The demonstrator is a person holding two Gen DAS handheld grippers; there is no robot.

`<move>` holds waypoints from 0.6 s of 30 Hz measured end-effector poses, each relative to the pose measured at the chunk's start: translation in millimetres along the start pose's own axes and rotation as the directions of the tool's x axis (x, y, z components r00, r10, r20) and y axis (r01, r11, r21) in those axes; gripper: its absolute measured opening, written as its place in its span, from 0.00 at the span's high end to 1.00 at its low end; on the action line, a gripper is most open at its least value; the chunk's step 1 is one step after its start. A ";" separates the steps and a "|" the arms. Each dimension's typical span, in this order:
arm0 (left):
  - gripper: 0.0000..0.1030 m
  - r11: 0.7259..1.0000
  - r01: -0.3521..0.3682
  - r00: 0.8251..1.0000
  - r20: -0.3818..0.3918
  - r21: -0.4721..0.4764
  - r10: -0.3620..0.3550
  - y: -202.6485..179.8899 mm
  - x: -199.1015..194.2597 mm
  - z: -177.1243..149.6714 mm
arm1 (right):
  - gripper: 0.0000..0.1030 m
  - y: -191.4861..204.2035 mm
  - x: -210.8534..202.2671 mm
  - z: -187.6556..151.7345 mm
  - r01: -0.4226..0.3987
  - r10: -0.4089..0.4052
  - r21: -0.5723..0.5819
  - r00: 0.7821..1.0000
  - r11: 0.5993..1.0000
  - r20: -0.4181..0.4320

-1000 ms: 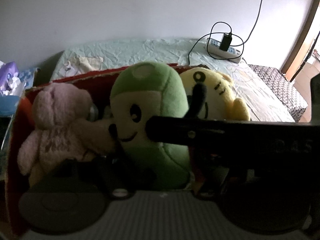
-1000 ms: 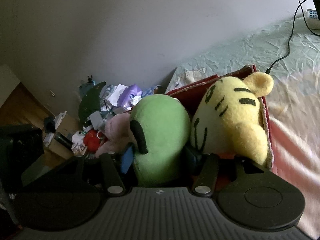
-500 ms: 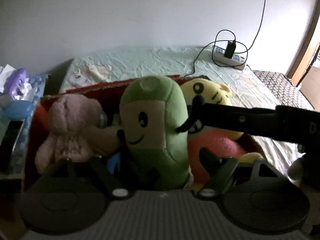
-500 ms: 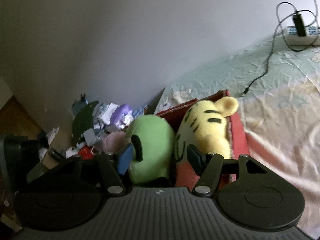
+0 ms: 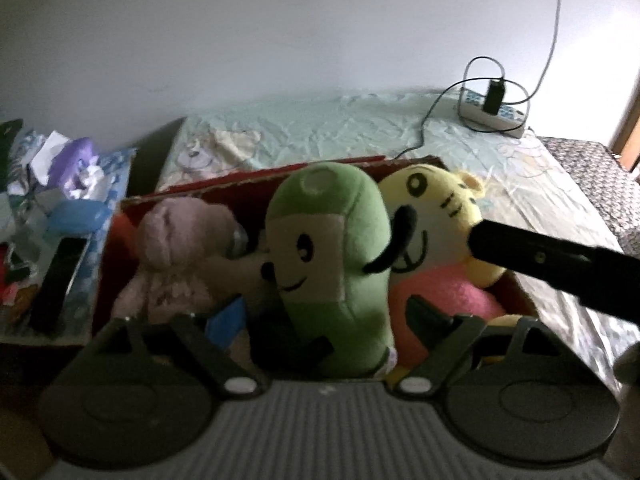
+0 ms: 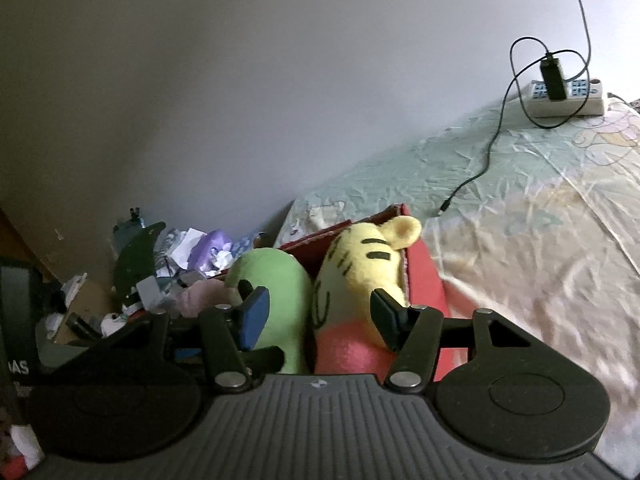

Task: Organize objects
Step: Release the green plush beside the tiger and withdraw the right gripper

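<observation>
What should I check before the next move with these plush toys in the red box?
1. Left tongs open and holding nothing: ok.
2. Right tongs open, clear of the toys: ok; neither pad is seen pressing a toy.
3. Green plush upright in the red box: ok.
4. Yellow tiger plush inside the box beside the green one: ok, leaning on it.
5. Pink plush seated at the box's other end: ok.
6. Charger cable on the bed clear of the box: ok.
</observation>
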State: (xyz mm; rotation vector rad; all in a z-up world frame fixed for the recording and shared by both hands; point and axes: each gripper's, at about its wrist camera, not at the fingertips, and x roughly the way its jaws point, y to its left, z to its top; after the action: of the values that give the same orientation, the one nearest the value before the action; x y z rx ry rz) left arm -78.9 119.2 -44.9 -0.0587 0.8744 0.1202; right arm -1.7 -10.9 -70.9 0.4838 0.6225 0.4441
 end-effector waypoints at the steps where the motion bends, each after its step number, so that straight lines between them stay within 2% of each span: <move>1: 0.15 1.000 -0.013 1.000 -0.005 -0.004 0.013 -0.2 -0.2 0.1 | 0.41 0.0 -1.3 -0.1 0.004 -0.004 -0.003 1.000 1.000 0.001; 12: 0.13 0.994 -0.110 0.993 -0.034 0.005 0.110 -12.4 -4.6 -2.4 | 0.41 4.1 -15.7 -5.2 0.042 -0.042 -0.044 0.999 0.998 0.009; 18: 0.12 0.991 -0.136 0.990 -0.031 0.021 0.136 -20.4 -8.2 -4.8 | 0.41 1.3 -24.3 -7.2 0.062 -0.061 -0.044 0.998 0.997 0.012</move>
State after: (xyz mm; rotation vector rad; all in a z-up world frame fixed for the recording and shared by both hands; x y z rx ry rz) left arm -85.1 97.9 -41.7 0.0171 0.9121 0.2389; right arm -24.3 -20.6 -64.5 0.4237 0.6147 0.3958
